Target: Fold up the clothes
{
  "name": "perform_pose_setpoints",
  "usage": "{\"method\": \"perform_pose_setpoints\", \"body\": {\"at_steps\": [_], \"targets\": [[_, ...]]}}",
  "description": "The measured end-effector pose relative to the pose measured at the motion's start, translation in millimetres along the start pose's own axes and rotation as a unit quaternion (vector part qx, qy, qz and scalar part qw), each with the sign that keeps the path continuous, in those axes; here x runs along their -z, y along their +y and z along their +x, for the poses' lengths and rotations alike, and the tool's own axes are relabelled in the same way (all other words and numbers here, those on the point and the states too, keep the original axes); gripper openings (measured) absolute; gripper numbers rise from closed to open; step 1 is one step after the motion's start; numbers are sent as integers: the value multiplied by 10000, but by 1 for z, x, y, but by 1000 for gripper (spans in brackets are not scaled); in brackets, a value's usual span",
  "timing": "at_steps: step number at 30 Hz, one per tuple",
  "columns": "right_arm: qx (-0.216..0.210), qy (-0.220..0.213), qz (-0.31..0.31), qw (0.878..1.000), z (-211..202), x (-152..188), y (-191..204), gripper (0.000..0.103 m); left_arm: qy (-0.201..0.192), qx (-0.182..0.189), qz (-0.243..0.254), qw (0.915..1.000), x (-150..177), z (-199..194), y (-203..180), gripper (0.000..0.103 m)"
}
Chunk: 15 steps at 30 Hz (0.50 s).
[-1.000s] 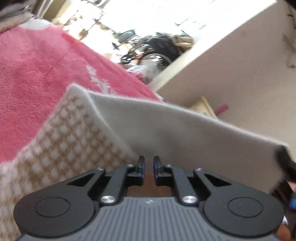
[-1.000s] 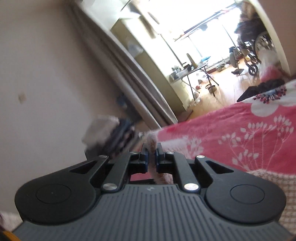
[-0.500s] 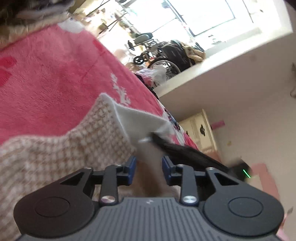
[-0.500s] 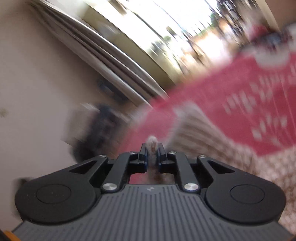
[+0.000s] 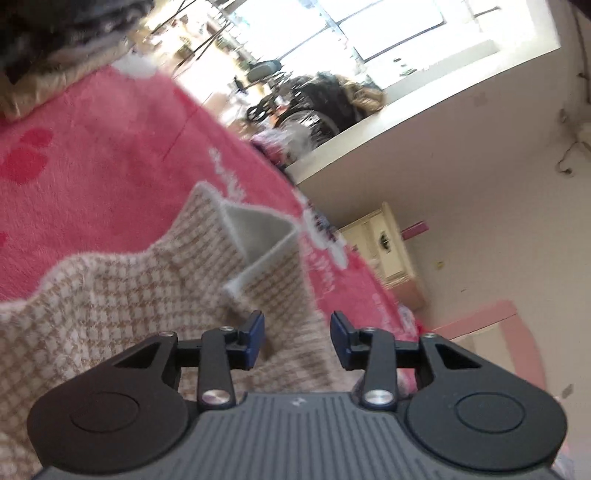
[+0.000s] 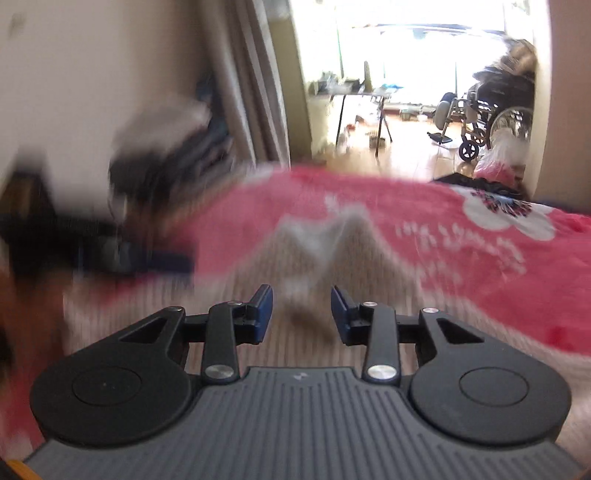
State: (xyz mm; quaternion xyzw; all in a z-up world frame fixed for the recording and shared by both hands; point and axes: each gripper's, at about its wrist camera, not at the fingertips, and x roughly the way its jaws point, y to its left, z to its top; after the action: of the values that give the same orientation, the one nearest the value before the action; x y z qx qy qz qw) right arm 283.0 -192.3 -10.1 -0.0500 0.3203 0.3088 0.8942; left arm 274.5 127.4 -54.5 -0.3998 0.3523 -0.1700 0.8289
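Note:
A beige and white checked garment [image 5: 122, 295] lies on the pink floral blanket [image 5: 92, 147]. A folded flap with a pale grey inner side [image 5: 255, 232] stands up on it. My left gripper [image 5: 297, 338] is open and empty just above the garment. In the right wrist view the same garment [image 6: 314, 251] is blurred, with a raised fold ahead. My right gripper [image 6: 301, 314] is open and empty above it.
A dark pile of clothes [image 5: 55, 33] lies at the blanket's far left corner. A cream cabinet [image 5: 384, 247] and pink furniture [image 5: 498, 332] stand beyond the bed. A wheelchair [image 6: 491, 114] and table [image 6: 362, 96] stand in the bright room. A dark blurred shape [image 6: 92, 243] is at left.
Both grippers have let go of the garment's edge and opened. The lifted cloth has dropped folded onto the rest of the garment. Both views have swung toward the bed.

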Motion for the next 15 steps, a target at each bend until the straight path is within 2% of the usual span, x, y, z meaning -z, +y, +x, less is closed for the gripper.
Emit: {"method": "perform_pose_setpoints", "body": {"at_steps": [2, 5, 8, 11, 13, 14, 15], "targets": [[194, 317, -496, 9981, -6, 25, 20, 34, -76, 132, 115, 9998, 1, -19, -13, 41], [522, 578, -1167, 9901, 11, 50, 43, 34, -78, 224, 359, 9991, 8, -41, -30, 44], [848, 839, -1821, 9760, 28, 73, 65, 34, 116, 193, 637, 9977, 25, -57, -41, 44], [1170, 1150, -2270, 9600, 59, 79, 63, 32, 422, 44, 894, 9951, 47, -62, -40, 45], [1204, 1176, -2057, 9640, 66, 76, 52, 27, 636, -48, 1033, 9926, 63, -66, -37, 45], [1193, 1184, -1731, 9705, 66, 71, 44, 14, 750, -91, 1099, 9911, 71, -67, -33, 45], [1205, 1146, -1399, 9761, 64, 67, 36, 10, 835, -137, 1169, 9895, 77, -66, -28, 45]]}}
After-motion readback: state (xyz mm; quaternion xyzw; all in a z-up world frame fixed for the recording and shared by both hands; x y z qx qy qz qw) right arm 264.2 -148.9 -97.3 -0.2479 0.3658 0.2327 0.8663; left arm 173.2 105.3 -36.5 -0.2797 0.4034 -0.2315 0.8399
